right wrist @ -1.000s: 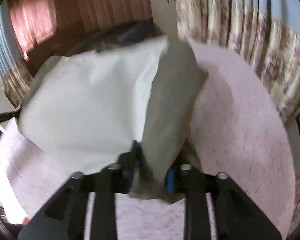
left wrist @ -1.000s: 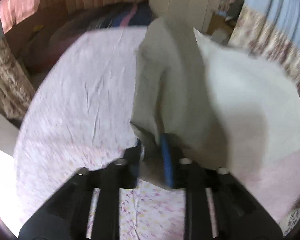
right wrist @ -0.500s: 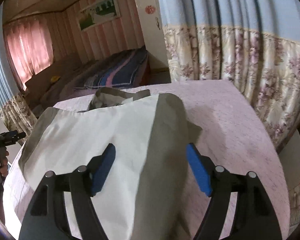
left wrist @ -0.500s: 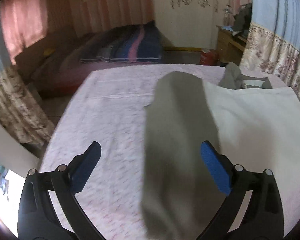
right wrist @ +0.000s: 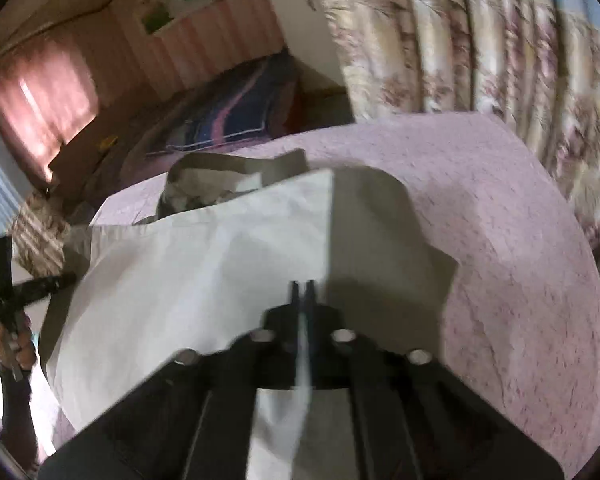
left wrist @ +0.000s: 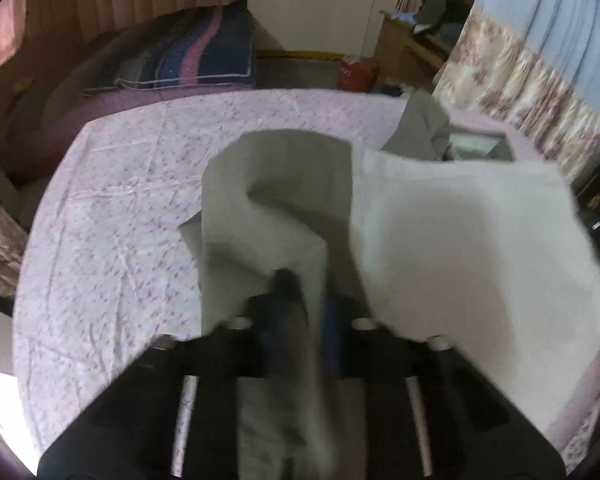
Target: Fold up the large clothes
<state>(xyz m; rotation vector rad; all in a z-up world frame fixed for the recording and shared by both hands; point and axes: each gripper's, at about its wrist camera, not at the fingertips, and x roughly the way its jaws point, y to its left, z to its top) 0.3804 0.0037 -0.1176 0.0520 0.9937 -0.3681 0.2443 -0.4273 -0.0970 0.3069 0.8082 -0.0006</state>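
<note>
In your left wrist view, your left gripper (left wrist: 312,304) tilts steeply down over the pink flower-print bedsheet (left wrist: 112,248). Its jaws have just been closing and now pinch a fold of the large pale grey-white cloth garment (left wrist: 460,248), which rises ahead of the fingers and spreads to their right. Beyond the cloth lies a rumpled grey garment (left wrist: 422,128), and further off a dark blue-and-pink striped quilt (left wrist: 204,60).

In your right wrist view, your right gripper (right wrist: 303,294) also slopes down, jaws just closed tight on the same garment's edge, cloth trailing back between the fingers. Only here do you see your left hand (right wrist: 18,344) gripping its black handle, far left, and the floral curtain (right wrist: 500,52) ahead to the right.
</note>
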